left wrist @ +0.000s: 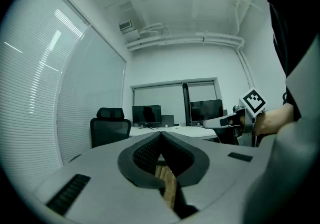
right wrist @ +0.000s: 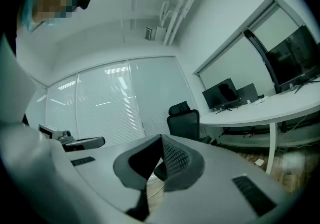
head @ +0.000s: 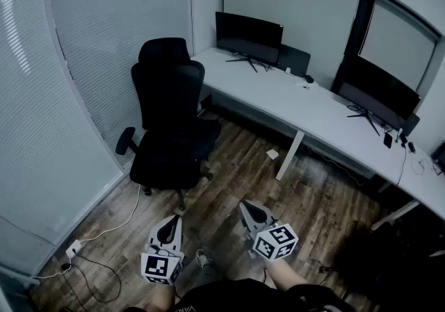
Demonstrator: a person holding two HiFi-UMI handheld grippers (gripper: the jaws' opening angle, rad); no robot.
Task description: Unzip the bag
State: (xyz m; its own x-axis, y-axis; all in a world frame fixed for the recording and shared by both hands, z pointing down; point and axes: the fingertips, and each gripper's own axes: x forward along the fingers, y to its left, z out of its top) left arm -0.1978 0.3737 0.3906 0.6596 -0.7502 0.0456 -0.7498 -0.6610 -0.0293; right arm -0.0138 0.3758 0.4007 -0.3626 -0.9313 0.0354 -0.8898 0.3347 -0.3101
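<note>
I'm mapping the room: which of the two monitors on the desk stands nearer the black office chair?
The left monitor, at the desk end beside the chair; the right monitor stands well away from it.

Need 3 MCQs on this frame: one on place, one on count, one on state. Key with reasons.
1. Where is the black chair?
A) on the wood floor beside the blinds
B) on top of the desk
C) lying tipped over

2. How many monitors stand on the white desk?
A) one
B) two
C) four

3. How do the jaws of the left gripper and right gripper stand?
A) both wide open
B) both shut, empty
C) left shut on a zip pull

Key: 1 A, it stands upright off the desk's left end. 2 B, one monitor sits left, another right. 3 B, each gripper view shows the tips meeting with nothing between.
</note>
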